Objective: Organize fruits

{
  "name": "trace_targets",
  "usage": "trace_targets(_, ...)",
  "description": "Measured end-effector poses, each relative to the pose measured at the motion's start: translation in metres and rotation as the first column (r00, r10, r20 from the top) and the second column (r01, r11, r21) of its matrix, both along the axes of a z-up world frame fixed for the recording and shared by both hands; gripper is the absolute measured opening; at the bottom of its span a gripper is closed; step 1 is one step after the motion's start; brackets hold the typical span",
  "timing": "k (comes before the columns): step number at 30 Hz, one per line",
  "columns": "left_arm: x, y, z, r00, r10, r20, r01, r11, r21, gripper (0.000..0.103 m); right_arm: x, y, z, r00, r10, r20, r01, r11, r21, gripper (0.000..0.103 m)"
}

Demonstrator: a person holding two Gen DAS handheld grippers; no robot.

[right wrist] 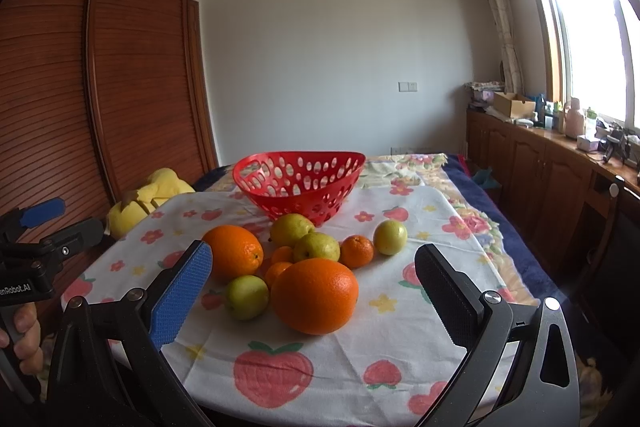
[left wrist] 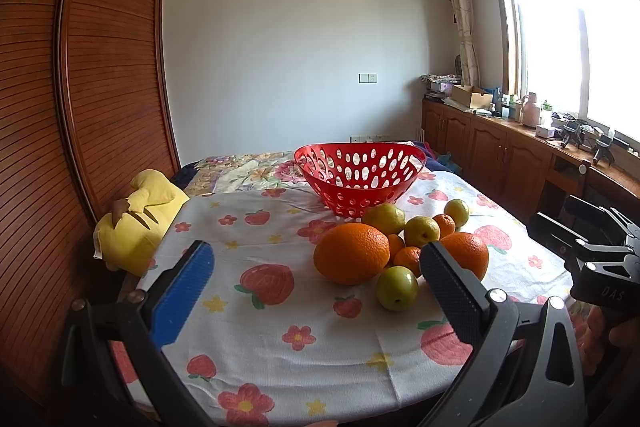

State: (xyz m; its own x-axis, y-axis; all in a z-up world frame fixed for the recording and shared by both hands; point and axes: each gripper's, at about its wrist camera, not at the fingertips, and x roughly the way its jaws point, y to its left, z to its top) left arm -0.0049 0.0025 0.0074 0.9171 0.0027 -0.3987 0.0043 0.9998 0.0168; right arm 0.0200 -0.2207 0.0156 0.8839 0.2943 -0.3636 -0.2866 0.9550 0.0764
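— What are your two claws doing?

— Your left claw (left wrist: 316, 259) is spread wide and holds nothing; it hangs over the near part of the surface (left wrist: 248, 343), short of the fruit. Your right claw (right wrist: 314, 267) is spread just as wide, also with nothing between its fingers, and the nearest big orange (right wrist: 315, 295) sits in the gap as the camera sees it, not touched.

— And where is the fruit?

— All of it lies in one loose pile on the flowered cloth (right wrist: 380, 339), near the middle of the surface. You have two big oranges, the second orange (right wrist: 233, 251) to the left, small tangerines (right wrist: 357, 251) among them, and several yellow-green fruits (right wrist: 247, 297); one of those (right wrist: 390, 237) sits slightly apart on the right.

— The basket?

— The red basket (right wrist: 298, 183) stands upright just beyond the pile, on the far side, with nothing visible inside. A yellow plush toy (left wrist: 138, 223) lies off the surface's left edge.
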Motion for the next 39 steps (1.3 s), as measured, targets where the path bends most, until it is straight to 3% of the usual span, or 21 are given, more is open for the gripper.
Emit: trace_targets(39, -0.004, -0.001, 0.012, 1.000, -0.011, 0.012, 0.011, 1.000, 0.004, 0.103, -0.004, 0.001, 0.004, 1.000, 0.000, 0.005, 0.000, 1.000, 0.000, 0.103)
